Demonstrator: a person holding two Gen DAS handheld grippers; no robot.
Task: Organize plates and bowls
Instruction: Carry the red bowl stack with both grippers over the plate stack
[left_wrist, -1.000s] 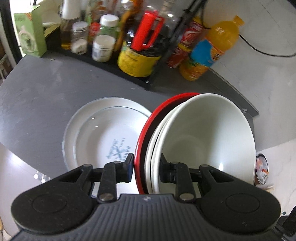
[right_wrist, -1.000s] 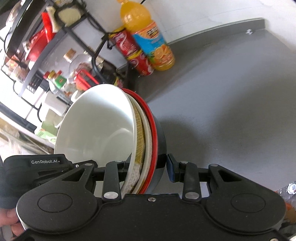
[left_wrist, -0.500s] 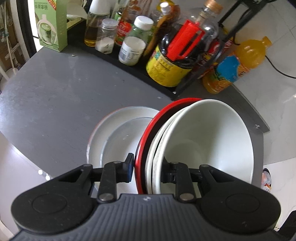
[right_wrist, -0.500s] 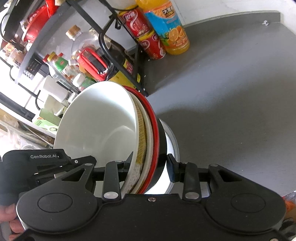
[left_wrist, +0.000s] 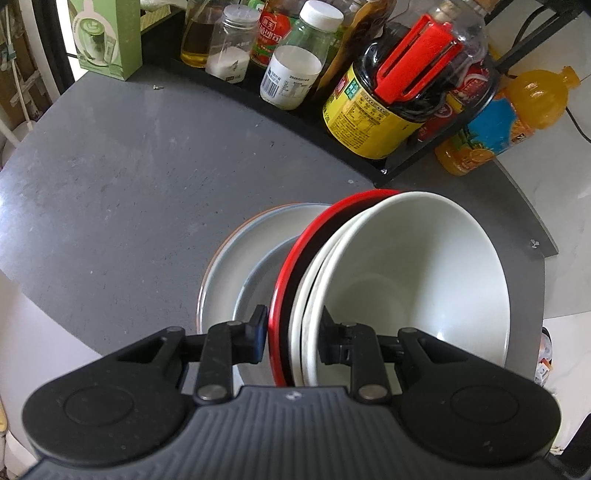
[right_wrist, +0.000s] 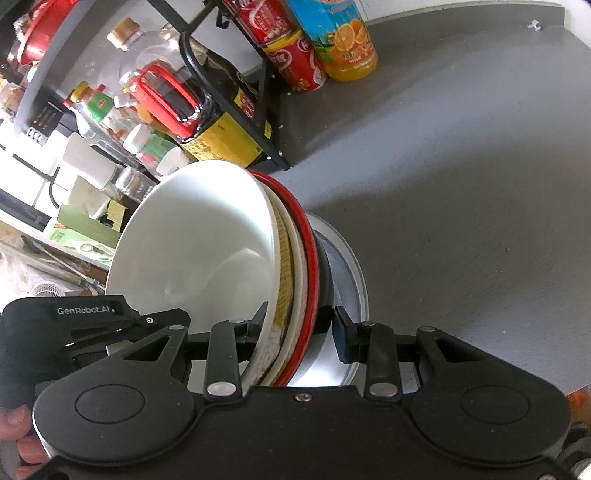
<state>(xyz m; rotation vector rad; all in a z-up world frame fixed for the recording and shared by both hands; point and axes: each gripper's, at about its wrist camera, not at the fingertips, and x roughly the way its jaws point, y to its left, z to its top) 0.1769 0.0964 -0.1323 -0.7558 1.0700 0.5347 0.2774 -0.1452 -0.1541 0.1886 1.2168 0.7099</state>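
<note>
A nested stack of bowls (left_wrist: 406, 280) hangs tilted over the grey counter: a plain white bowl inside, patterned and white ones under it, a red-rimmed black one outermost. My left gripper (left_wrist: 293, 328) is shut on one side of the stack's rims, one finger inside the white bowl and one outside the red rim. My right gripper (right_wrist: 299, 325) is shut on the opposite side of the same bowl stack (right_wrist: 207, 251). Directly beneath lie stacked white plates (left_wrist: 236, 266), partly hidden by the bowls; their rim (right_wrist: 354, 269) shows past the stack in the right wrist view.
A black wire rack (left_wrist: 406, 162) along the back holds sauce bottles, jars and a large dark bottle with a red handle (left_wrist: 417, 70). An orange juice bottle (left_wrist: 517, 110) and red cans (right_wrist: 295, 62) stand beside it. A green box (left_wrist: 107, 37) sits far left. The counter edge curves close at left.
Both grippers have carried the bowl stack toward the rack and lower. It now covers more of the white plates, hiding the printed mark at their centre.
</note>
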